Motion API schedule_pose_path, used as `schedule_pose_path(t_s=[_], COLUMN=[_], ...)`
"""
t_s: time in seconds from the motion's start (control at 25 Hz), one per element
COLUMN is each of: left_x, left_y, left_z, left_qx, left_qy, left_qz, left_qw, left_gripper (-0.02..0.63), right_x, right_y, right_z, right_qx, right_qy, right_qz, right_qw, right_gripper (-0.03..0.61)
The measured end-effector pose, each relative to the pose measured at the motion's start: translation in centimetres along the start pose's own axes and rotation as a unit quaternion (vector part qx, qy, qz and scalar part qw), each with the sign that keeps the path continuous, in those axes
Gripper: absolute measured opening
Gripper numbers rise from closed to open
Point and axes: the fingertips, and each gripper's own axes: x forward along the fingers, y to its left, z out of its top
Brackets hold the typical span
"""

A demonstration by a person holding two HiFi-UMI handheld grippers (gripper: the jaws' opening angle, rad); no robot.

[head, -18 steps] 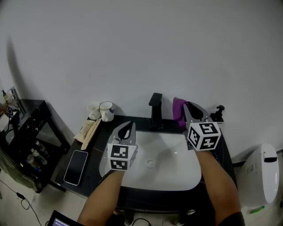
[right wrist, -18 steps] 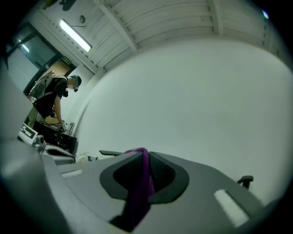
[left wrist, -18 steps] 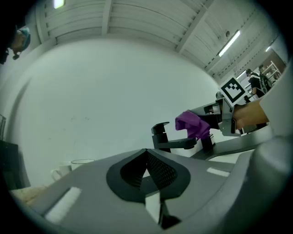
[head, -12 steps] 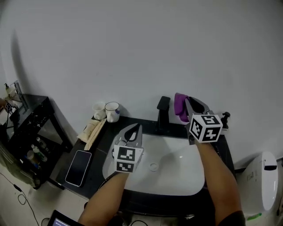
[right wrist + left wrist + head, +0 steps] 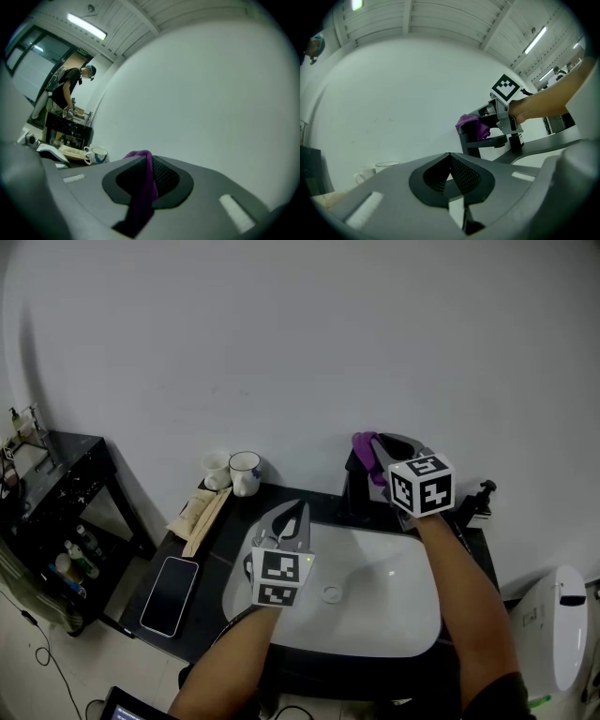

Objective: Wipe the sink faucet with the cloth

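A black faucet [image 5: 353,486] stands at the back of the white sink [image 5: 375,615]. My right gripper [image 5: 380,448] is shut on a purple cloth [image 5: 367,448] and holds it against the faucet's top. In the right gripper view the cloth [image 5: 143,187] hangs pinched between the jaws. From the left gripper view, the cloth [image 5: 471,125] rests on the faucet [image 5: 472,143]. My left gripper [image 5: 289,520] hovers over the sink's left side, shut and empty, its jaws meeting tip to tip.
Two mugs [image 5: 234,472] stand at the counter's back left, with a pale folded item [image 5: 199,511] and a dark phone [image 5: 169,582] in front. A black shelf unit [image 5: 47,512] stands at far left. A white appliance [image 5: 555,624] sits at lower right.
My right gripper has carried the purple cloth leftward from beside the faucet onto its top. The left gripper stays over the sink's left side.
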Motion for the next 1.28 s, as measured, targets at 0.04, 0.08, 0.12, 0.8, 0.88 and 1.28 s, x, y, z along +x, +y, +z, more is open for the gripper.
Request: schedule_pose_path(t_s=[0.04, 0.08, 0.12, 0.8, 0.88, 1.28], left_x=[0.0, 0.1, 0.2, 0.3, 0.4, 0.5], left_y=[-0.1, -0.2, -0.3, -0.9, -0.9, -1.4], left_z=[0.0, -0.1, -0.1, -0.3, -0.4, -1.0], left_qx=[-0.001, -0.001, 0.000, 0.006, 0.007, 0.027], left_qy=[0.001, 0.002, 0.002, 0.003, 0.004, 0.016], left_qz=[-0.001, -0.003, -0.005, -0.016, -0.016, -0.027], left_qw=[1.0000, 1.0000, 1.0000, 0.9998, 0.9998, 0.9992], left_gripper=[0.017, 0.017, 0.017, 0.017, 0.017, 0.017], right_x=[0.2, 0.4, 0.5, -1.8, -2.5, -7.3], right_y=[0.3, 0.5, 0.7, 4.5, 5.3, 9.4], right_z=[-0.2, -0.3, -0.4, -0.5, -0.4, 0.0], right_qx=[-0.009, -0.016, -0.023, -0.113, -0.122, -0.168], right_qy=[0.008, 0.015, 0.021, 0.077, 0.077, 0.041], right_qz=[0.007, 0.014, 0.021, 0.130, 0.142, 0.179], right_qw=[1.000, 1.000, 0.999, 0.982, 0.979, 0.969], right_gripper=[0.041, 0.041, 0.041, 0.037, 0.037, 0.038])
